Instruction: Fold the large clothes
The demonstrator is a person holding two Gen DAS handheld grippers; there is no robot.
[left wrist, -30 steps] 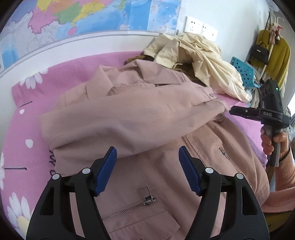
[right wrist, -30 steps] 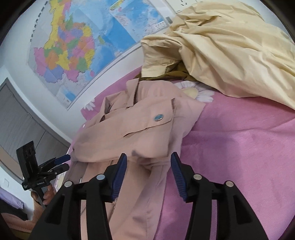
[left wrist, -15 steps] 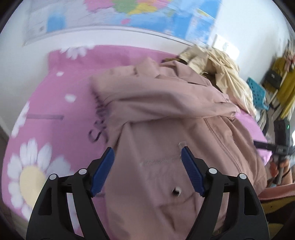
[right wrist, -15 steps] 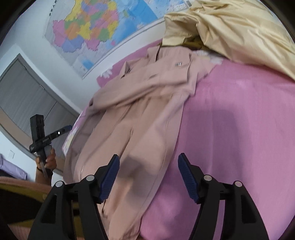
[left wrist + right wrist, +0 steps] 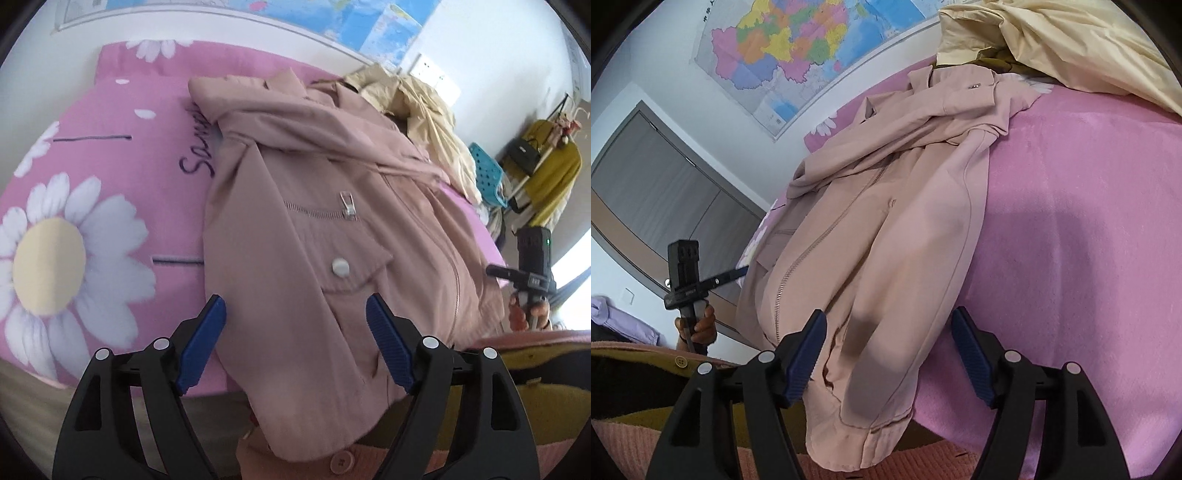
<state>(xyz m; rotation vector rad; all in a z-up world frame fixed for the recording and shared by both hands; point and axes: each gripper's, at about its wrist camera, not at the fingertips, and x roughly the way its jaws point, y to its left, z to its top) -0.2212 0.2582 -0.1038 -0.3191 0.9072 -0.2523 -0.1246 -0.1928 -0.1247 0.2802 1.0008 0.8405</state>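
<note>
A dusty-pink jacket [image 5: 314,229] lies front up on a pink bed cover [image 5: 110,122], sleeves folded across its chest, its hem hanging over the near bed edge. It also shows in the right wrist view [image 5: 886,236]. My left gripper [image 5: 295,325] is open and empty, above the jacket's lower left part near the pocket flap. My right gripper [image 5: 888,339] is open and empty, above the jacket's lower right hem. Each gripper shows in the other's view, the right one [image 5: 532,273] and the left one [image 5: 690,280].
A cream garment [image 5: 1052,40] is heaped at the head of the bed, also in the left wrist view [image 5: 424,107]. A wall map [image 5: 812,48] hangs behind. A blue basket [image 5: 487,173] and a rack with yellow clothes [image 5: 550,177] stand at the right. A grey wardrobe [image 5: 665,206] is at the left.
Both grippers have drawn back from the jacket's chest and sleeve toward its hem at the near bed edge. Both stay open and empty.
</note>
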